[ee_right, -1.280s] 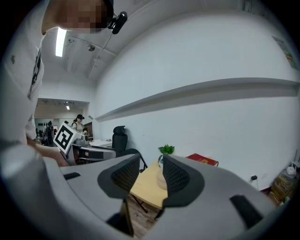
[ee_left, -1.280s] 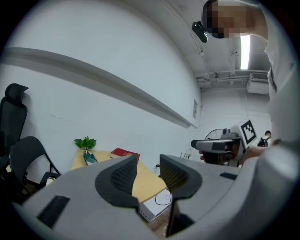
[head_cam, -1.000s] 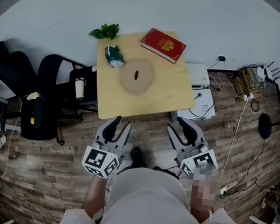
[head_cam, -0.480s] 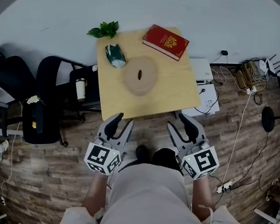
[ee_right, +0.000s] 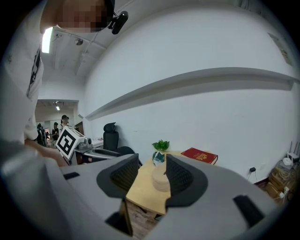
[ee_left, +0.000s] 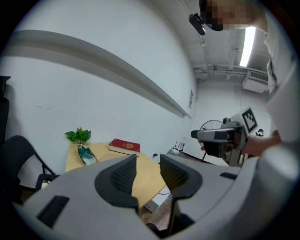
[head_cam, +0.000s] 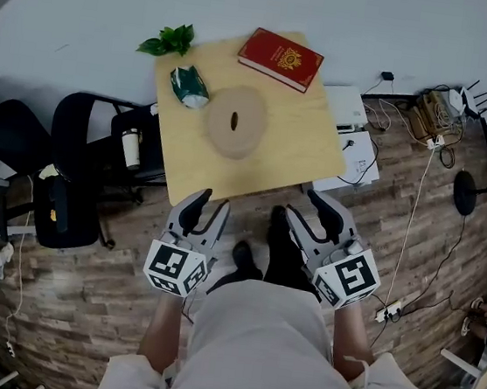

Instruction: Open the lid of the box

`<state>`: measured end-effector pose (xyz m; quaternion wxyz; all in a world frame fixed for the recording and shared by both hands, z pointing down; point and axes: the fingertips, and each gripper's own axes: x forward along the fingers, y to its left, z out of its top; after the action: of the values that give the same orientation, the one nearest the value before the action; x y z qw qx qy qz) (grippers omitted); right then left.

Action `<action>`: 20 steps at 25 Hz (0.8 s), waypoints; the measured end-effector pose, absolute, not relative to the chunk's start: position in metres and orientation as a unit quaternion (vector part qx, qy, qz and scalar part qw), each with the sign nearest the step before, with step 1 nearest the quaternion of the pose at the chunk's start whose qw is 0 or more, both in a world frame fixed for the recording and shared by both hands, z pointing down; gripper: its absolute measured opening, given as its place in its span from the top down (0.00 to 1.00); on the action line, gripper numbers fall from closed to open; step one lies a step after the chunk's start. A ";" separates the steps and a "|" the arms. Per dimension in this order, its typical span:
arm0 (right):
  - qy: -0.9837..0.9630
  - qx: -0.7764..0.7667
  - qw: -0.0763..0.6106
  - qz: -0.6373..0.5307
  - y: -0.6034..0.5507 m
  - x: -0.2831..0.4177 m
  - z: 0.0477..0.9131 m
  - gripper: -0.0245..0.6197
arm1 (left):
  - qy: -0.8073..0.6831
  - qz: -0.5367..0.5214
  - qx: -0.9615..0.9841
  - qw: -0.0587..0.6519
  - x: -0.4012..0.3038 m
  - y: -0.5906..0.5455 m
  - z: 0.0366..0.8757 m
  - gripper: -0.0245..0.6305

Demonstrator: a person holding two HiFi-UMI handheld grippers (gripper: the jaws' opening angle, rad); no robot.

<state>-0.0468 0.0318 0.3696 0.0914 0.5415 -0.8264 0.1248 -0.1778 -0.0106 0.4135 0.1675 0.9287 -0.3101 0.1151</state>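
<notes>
Head view: the round tan box (head_cam: 235, 122), lid on, sits mid-tabletop (head_cam: 294, 156). A green packet (head_cam: 189, 86) lies just beside it, a red book (head_cam: 280, 59) at the far edge and a plant (head_cam: 167, 41) at the far-left corner. The left gripper (head_cam: 209, 208) and right gripper (head_cam: 305, 207) are held short of the near edge, well apart from the box.

Left gripper view: fingers released, nothing between them.

Right gripper view: fingers spread wide, just been opening, empty. The box shows beyond the gap, on the tabletop.

Left gripper (head_cam: 211, 206) open, right gripper (head_cam: 303, 208) opening, empty
</notes>
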 end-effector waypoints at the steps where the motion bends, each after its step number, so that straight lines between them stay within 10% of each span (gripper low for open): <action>1: -0.828 0.539 0.091 0.125 0.029 -0.045 0.370 0.70 | -0.311 0.118 0.928 0.168 -0.175 -0.013 0.416 0.76; 20: -0.871 0.460 0.100 0.142 -0.049 -0.009 0.389 0.70 | -0.376 0.161 0.892 0.193 -0.132 -0.073 0.466 0.73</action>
<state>-0.0090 -0.0488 0.3890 0.1000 0.4603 -0.8706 0.1420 -0.1318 -0.0728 0.4656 0.1928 0.8916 -0.3765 0.1614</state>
